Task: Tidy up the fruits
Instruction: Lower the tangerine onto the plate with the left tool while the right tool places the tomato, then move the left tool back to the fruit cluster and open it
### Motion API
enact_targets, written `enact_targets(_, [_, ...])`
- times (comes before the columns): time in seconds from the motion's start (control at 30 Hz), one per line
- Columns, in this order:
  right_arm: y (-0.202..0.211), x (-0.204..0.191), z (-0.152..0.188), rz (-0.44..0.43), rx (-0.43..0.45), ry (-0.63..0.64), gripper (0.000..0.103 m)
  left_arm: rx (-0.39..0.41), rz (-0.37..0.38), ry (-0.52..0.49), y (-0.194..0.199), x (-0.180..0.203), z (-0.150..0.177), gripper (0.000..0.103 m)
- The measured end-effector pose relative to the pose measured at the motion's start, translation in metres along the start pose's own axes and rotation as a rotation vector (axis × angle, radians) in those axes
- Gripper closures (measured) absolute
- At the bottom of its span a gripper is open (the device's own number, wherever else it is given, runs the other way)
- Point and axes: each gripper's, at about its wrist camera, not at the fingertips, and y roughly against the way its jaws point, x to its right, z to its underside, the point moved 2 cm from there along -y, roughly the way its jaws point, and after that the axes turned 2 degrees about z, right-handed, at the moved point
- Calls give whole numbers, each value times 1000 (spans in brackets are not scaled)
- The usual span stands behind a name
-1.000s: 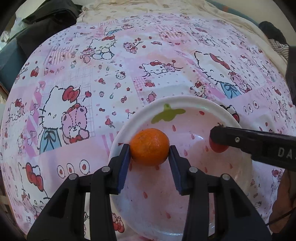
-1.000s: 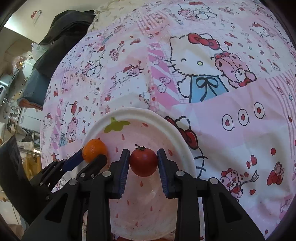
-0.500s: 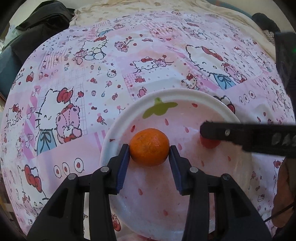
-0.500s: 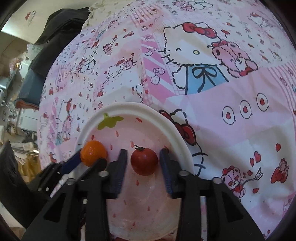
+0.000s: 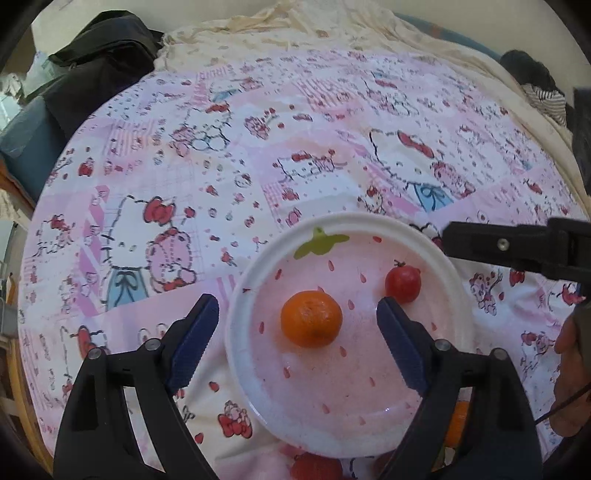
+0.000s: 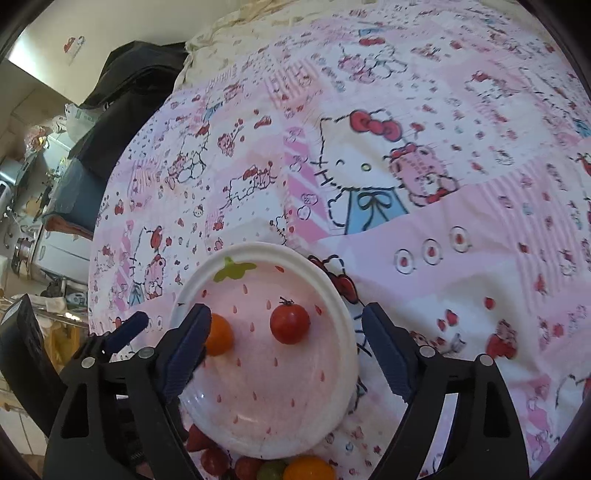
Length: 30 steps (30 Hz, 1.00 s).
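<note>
A white plate (image 5: 441, 266) with a strawberry print lies on the pink Hello Kitty cloth; it also shows in the right wrist view (image 6: 343, 306). An orange mandarin (image 5: 311, 323) and a red cherry tomato (image 5: 403, 284) rest on it, loose. In the right wrist view the tomato (image 6: 290, 324) sits mid-plate and the mandarin (image 6: 218, 334) is half hidden behind a finger. My left gripper (image 5: 297, 339) is open wide around the mandarin without touching it. My right gripper (image 6: 282, 349) is open wide, raised above the plate.
More small fruits, red, green and orange (image 6: 308, 469), lie on the cloth at the plate's near edge. A red fruit (image 5: 316, 467) shows there in the left wrist view. A dark bag (image 5: 96, 62) lies at the far left. A cream blanket (image 5: 295, 26) is at the back.
Both grippers have opened wide and let go: the mandarin and the tomato now rest free on the plate. Both grippers have pulled back and up a little.
</note>
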Motion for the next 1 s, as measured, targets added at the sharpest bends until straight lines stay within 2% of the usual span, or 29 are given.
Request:
enact_targets(0.27, [34, -17, 12, 0, 64, 44, 16, 59, -5, 18, 39, -3, 8, 18])
enact_targets(0.5, [65, -31, 49, -7, 89, 104, 16, 88, -2, 61, 74, -11, 21, 18])
enact_targets(1.0, [123, -14, 120, -35, 130, 26, 16, 97, 1, 145, 130, -25, 73, 18])
